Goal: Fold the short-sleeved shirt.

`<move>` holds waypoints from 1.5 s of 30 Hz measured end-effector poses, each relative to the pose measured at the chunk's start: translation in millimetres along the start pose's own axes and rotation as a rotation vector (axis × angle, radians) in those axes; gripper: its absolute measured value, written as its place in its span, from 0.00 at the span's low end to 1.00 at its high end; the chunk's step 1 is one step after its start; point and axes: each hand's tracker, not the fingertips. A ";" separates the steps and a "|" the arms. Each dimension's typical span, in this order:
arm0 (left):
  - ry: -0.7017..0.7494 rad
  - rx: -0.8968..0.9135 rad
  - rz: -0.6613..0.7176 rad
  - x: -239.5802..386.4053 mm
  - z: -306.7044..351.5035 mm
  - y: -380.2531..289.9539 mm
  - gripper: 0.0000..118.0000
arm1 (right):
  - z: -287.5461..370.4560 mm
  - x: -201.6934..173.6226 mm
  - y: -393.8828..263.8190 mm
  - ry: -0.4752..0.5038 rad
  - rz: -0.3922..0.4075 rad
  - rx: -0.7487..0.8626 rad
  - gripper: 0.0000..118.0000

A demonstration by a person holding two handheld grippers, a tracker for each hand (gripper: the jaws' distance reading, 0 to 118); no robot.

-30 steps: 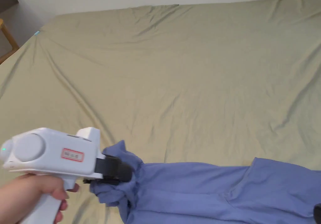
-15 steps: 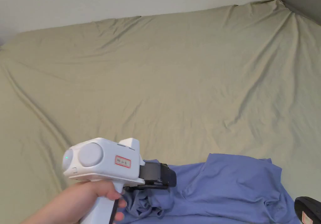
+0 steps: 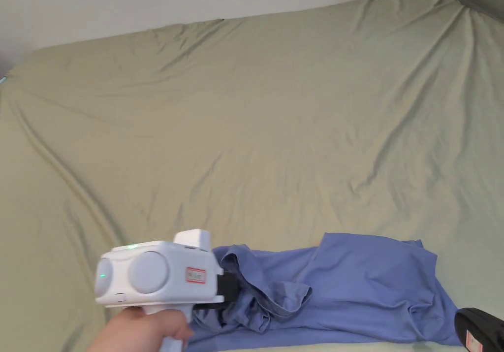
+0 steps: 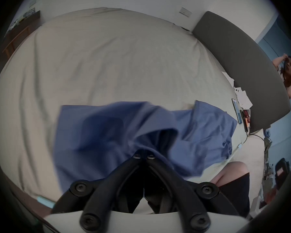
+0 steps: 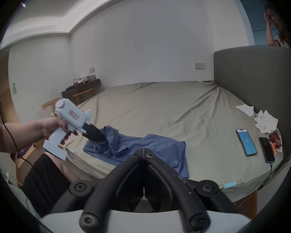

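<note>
A blue short-sleeved shirt point(image 3: 364, 279) lies crumpled along the near edge of the bed point(image 3: 270, 121), its left end bunched up. My left gripper point(image 3: 231, 289) is shut on that bunched end, and fabric drapes over its black jaws. In the left gripper view the jaws point(image 4: 144, 156) meet on a fold of the shirt point(image 4: 94, 135). My right gripper point(image 5: 144, 152) is shut with nothing in it, held just off the bed's edge in front of the shirt point(image 5: 158, 144). Its black body point(image 3: 477, 326) shows at the shirt's right corner. The left gripper point(image 5: 101, 140) also appears in the right gripper view.
The olive sheet spreads wide and wrinkled beyond the shirt. Two phones point(image 5: 246, 142) point(image 5: 266, 150), crumpled tissues point(image 5: 265, 121) and a snack packet lie by the grey headboard point(image 5: 255, 85). Another person point(image 5: 275, 29) stands behind it. A wooden chair point(image 5: 49, 105) and a desk sit left.
The head camera has swung right. My left gripper has carried the shirt's end toward the right, so the shirt is shorter and more bunched. The right gripper's body has come into the bottom right corner.
</note>
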 end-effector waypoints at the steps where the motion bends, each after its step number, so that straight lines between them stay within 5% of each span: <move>1: -0.003 -0.005 -0.008 9.5 -9.5 3.0 0.00 | 1.4 0.1 -0.5 -0.003 -0.004 0.002 0.02; 6: -0.156 -0.076 -0.010 54.3 -39.6 6.7 0.00 | 13.0 -0.2 -2.2 -0.010 -0.016 0.016 0.02; 11: -0.257 -0.001 -0.089 53.8 19.9 5.2 0.00 | 18.4 0.2 -0.5 -0.024 -0.011 0.023 0.02; 19: -0.521 0.226 0.089 -143.9 125.7 9.7 0.02 | 4.7 -10.2 2.4 -0.004 0.004 -0.015 0.02; 21: -0.600 0.124 0.237 -197.5 109.4 0.7 0.21 | -1.0 -17.6 4.9 0.007 0.020 -0.029 0.02; 22: -0.597 0.106 0.318 -221.5 98.8 -6.7 0.44 | -3.6 -21.7 6.5 0.020 0.027 -0.033 0.02; 23: -0.569 0.090 0.358 -236.7 89.2 -13.9 0.76 | -6.0 -25.6 8.2 0.029 0.032 -0.037 0.02; 24: -0.542 0.064 0.375 -236.5 78.3 -20.6 0.94 | -8.7 -29.4 9.9 0.039 0.037 -0.042 0.02; 25: -0.528 0.027 0.358 -241.0 66.8 -26.2 1.00 | -11.9 -33.3 11.4 0.049 0.043 -0.047 0.02; 32: -0.736 0.015 0.393 -216.0 6.9 -22.9 0.98 | -33.5 -54.1 19.8 0.077 0.068 -0.076 0.02; 36: -0.755 -0.043 0.365 -193.6 -34.6 -11.8 0.86 | -41.4 -60.6 26.0 0.081 0.079 -0.089 0.02; 37: -0.745 -0.037 0.343 -187.8 -36.3 -10.1 0.73 | -41.9 -61.7 27.7 0.078 0.086 -0.089 0.02; 39: -0.648 -0.053 0.301 -180.1 -43.3 -8.4 0.14 | -42.6 -62.0 30.4 0.074 0.091 -0.086 0.02; 45: -0.641 -0.026 0.269 -215.7 -22.4 -10.4 0.12 | -46.0 -60.8 32.2 0.065 0.088 -0.092 0.02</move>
